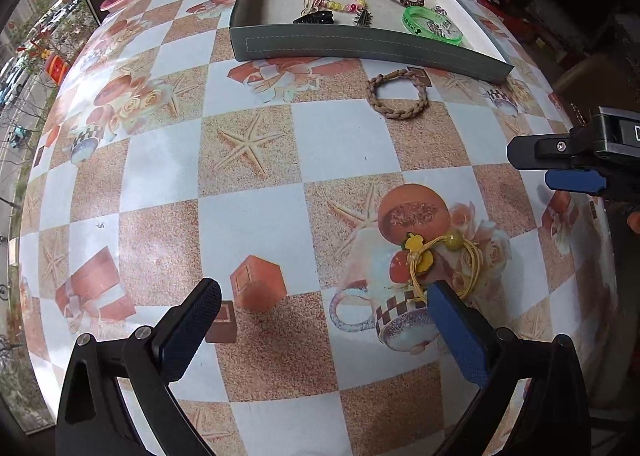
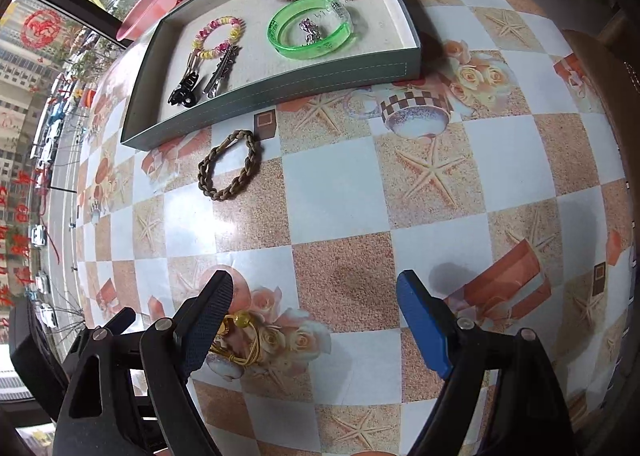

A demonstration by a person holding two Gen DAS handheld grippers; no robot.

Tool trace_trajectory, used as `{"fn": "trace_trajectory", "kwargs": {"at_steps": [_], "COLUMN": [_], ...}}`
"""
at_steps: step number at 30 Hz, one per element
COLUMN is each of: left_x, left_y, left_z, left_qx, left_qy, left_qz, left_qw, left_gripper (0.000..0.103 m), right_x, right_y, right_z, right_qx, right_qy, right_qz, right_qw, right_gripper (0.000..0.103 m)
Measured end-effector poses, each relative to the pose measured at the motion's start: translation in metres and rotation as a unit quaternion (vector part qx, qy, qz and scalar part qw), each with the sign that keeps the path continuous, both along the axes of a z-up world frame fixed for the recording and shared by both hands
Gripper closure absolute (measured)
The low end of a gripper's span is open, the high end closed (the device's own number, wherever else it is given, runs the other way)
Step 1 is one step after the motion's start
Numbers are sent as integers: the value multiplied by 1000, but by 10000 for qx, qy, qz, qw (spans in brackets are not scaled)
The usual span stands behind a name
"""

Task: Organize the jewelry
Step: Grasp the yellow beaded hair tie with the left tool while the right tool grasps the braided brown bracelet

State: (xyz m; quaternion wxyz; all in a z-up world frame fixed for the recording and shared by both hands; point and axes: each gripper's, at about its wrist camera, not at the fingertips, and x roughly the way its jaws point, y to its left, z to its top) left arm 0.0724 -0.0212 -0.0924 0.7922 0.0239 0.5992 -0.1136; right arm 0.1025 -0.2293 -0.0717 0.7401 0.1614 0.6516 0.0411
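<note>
We saw left gripper (image 1: 324,306) wide open, nothing held; right gripper (image 2: 316,298) likewise open, empty.

Yellow cord hair tie (image 1: 438,262) lay on tabletop (image 1: 248,216), touching tip of left gripper's right finger; in right wrist view it sat just beside right gripper's left finger.

We judged it light, soft, floppy; beads hard, possibly slippery. Best hold: bunched cords near beads.

Loop ran roughly away from left gripper, beads at far end.

Braided bracelet (image 2: 230,164) lay well ahead, just before tray (image 2: 280,88); flexible, ring-shaped, no clear axis.
</note>
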Motion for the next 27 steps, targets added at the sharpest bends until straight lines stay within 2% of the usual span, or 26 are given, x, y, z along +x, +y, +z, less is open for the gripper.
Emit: {"fn": "trace_trajectory", "kwargs": {"at_steps": [8,19,23,27], "left_x": [4,0,-1,-1], "left_y": [-18,-50,-59,-72], "left_z": [-9,-19,-17,-15], "left_qx": [49,366,441,448], "left_qy": [39,-21,-144,-274], "left_qz": [225,128,69,-64], "left_qw": [9997,9992,9989,9986], "left_gripper": [0,2,12,23], "right_x": [27,65,73,82], "right_y": [9,34,44,53], "right_z": [-5,-18,-22,-22], "right_qx": [-113,-303,-390,-519], "right_qy": [-42,-152,-224,-388], "right_qz": [284,893,1102,1334], "right_qw": [9995,9954,9929,9889], "right_gripper": [17,17,18,24]}}
